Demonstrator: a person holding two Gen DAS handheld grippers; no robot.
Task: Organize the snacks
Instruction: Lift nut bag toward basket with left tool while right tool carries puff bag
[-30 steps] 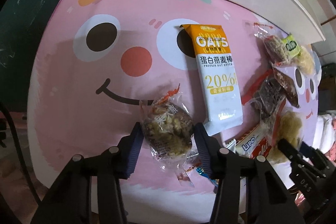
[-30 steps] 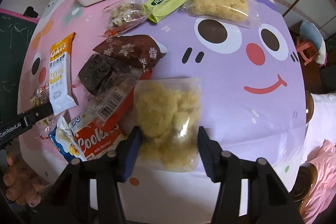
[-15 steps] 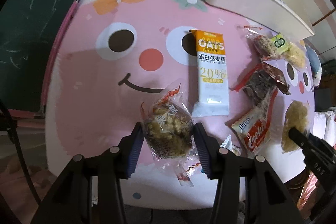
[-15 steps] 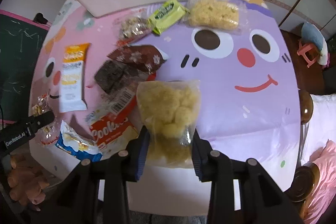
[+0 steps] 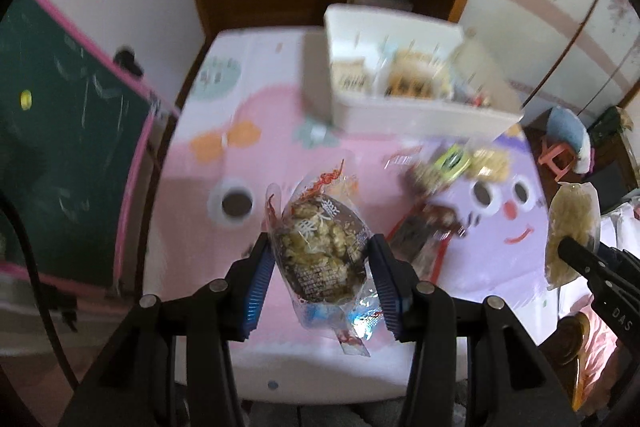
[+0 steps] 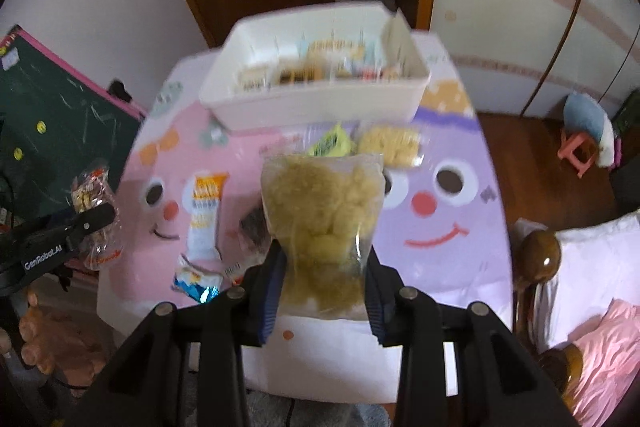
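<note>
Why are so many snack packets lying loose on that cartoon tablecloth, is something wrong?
Nothing looks spilled or torn. Several packets, like the oat bar and green packet, lie scattered at odd angles beside the white bin. The left gripper holds a nut cluster packet; the right gripper holds a yellow snack bag.

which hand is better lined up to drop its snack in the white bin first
Right, probably. Its tongs hold the yellow snack bag straight below the white bin; the left tongs see the bin off to the right.
</note>
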